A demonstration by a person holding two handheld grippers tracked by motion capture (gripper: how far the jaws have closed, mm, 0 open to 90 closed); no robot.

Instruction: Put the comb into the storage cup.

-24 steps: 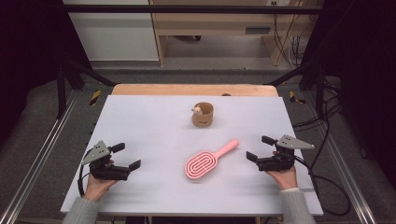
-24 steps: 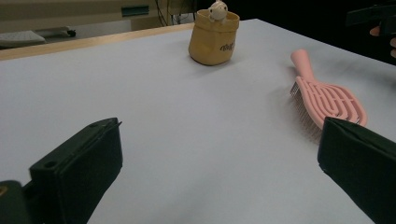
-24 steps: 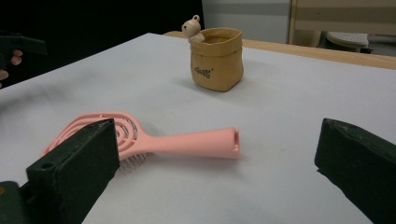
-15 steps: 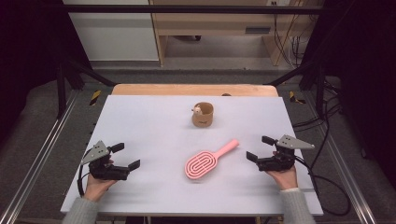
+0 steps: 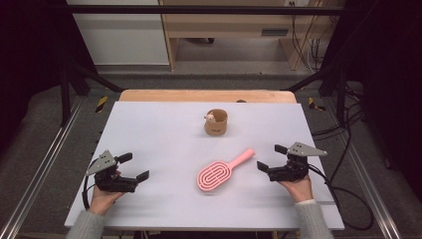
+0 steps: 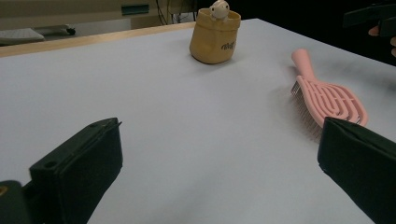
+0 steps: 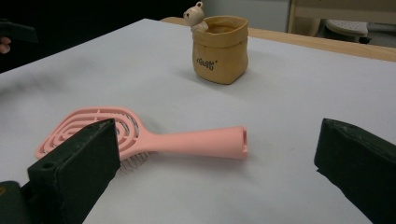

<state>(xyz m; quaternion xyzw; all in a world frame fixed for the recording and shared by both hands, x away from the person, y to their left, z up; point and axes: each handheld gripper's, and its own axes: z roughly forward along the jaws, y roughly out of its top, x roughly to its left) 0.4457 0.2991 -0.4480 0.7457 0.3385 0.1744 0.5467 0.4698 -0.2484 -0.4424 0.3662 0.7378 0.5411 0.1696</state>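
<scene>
small dark print on the tan pouch (image 7: 219, 49), too blurred to read

Pink hairbrush (image 7: 140, 135): looked like smooth moulded plastic, satin sheen on the handle; bristles thin and darker. Tan pouch-shaped holder (image 7: 219, 49) at 12 o'clock from the brush: matt, creased like kraft paper or soft leatherette, cannot tell which; small bear figure (image 7: 194, 16) on its rim smooth and pale. Table top (image 5: 159, 129): matt white sheet; wood edge (image 5: 199, 95) at 12 o'clock. Gripper pads (image 6: 84, 163) matt black.

A lab: dark metal frame (image 5: 69, 84) and loose cables (image 5: 348, 134) surround the table (image 5: 149, 129).
</scene>
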